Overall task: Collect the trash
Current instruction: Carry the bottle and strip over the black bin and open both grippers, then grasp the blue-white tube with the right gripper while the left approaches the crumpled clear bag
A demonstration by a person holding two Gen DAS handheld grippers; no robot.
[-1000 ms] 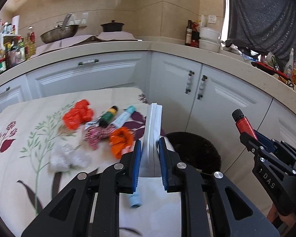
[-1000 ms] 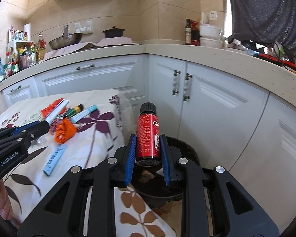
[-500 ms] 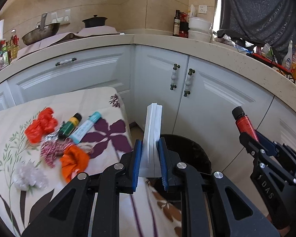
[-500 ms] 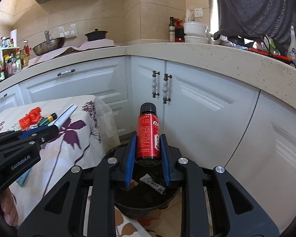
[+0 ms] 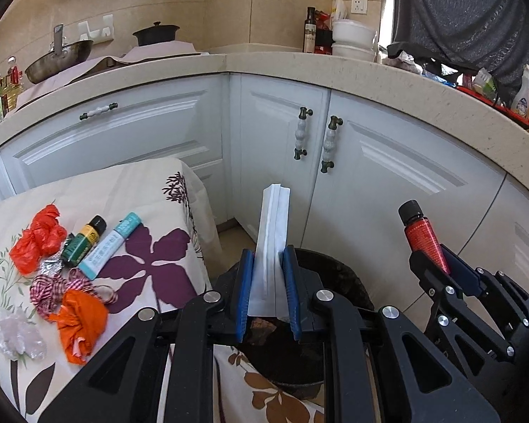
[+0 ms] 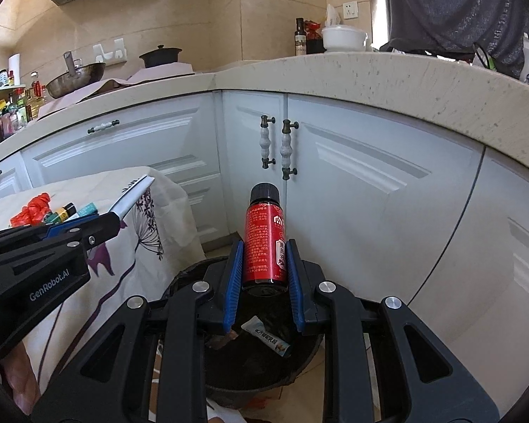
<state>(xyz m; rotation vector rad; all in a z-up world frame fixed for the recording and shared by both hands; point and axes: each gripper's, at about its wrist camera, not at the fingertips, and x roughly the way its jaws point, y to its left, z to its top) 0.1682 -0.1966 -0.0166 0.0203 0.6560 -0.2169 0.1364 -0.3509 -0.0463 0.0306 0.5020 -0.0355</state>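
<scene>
Left tool clenched on a flat white packet, standing upright between the blue pads; the packet's lower end hangs over the black trash bin. Most of the bin is hidden behind the tool frame in the left view.

Right tool clenched on a red bottle with black cap, upright, held over the bin. Label print too small to read. From the left view only the bottle's upper half shows above the right tool; its base is hidden.

Bin contents: one small printed sachet visible, plus a brownish scrap I can't identify; the rest is dark.

On the tabletop with floral cloth: two orange bags, a green bottle, a teal tube, a red-white checked rag, clear crumpled plastic. Near edge of the cloth is cut off by the frame.

In the right view the left tool covers most of that pile.
</scene>
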